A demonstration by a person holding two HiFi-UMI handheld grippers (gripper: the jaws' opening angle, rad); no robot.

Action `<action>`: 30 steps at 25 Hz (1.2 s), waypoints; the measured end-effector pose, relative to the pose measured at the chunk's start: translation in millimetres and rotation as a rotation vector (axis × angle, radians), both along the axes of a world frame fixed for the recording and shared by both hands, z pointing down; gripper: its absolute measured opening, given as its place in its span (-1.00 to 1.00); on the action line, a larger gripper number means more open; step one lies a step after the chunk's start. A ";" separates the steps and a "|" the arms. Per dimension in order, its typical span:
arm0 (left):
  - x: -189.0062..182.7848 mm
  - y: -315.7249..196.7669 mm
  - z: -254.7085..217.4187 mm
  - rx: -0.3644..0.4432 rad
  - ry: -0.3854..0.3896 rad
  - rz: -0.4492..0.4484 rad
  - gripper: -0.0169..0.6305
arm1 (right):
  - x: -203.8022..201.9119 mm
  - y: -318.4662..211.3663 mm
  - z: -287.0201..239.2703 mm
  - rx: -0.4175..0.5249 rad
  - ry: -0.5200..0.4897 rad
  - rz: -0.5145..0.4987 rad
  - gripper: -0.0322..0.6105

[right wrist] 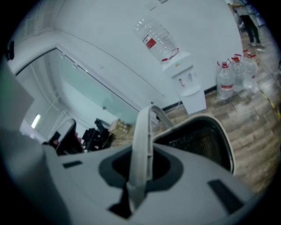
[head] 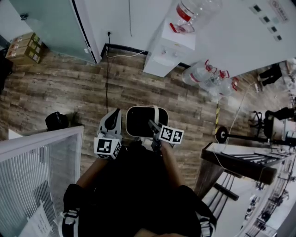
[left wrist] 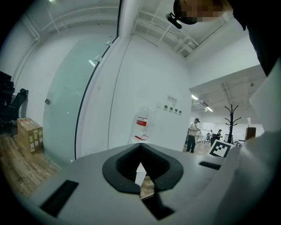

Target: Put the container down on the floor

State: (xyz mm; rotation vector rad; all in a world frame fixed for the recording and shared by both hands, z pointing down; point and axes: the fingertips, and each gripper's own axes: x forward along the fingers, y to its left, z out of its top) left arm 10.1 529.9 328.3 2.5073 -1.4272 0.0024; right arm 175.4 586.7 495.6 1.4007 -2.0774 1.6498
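Note:
The container [head: 140, 122] is a white-rimmed basket with a dark mesh inside, hanging above the wooden floor [head: 60, 92] just in front of me. Its white bail handle [head: 156, 114] stands upright, and my right gripper [head: 153, 126] is shut on it. In the right gripper view the handle [right wrist: 142, 145] runs up between the jaws of the right gripper [right wrist: 137, 186], with the container [right wrist: 199, 140] tilted behind it. My left gripper [head: 115, 113] is just left of the container, not touching it. In the left gripper view, the left gripper [left wrist: 142, 190] has its jaws together with nothing between them.
A water dispenser [head: 167, 48] with a bottle [head: 192, 11] stands against the far wall, spare bottles [head: 208, 76] to its right. Cardboard boxes [head: 25, 46] sit far left, a black object [head: 56, 121] and a glass partition [head: 39, 157] near left, and a dark desk [head: 240, 162] to the right.

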 end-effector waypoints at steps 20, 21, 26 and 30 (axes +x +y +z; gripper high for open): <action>-93.2 -40.6 2.7 0.007 0.022 0.000 -0.86 | -78.6 -60.4 -10.1 0.021 -0.041 0.044 -0.71; -96.4 -42.2 2.7 0.007 0.021 -0.004 -0.86 | -82.4 -64.1 -10.8 0.021 -0.044 0.040 -0.71; -108.5 -60.6 2.1 0.005 0.025 -0.041 -0.86 | -99.6 -91.0 -9.2 0.015 -0.048 0.002 -0.71; -109.1 -80.4 3.9 0.001 0.021 -0.062 -0.86 | -105.2 -117.9 -6.7 0.015 -0.046 -0.027 -0.71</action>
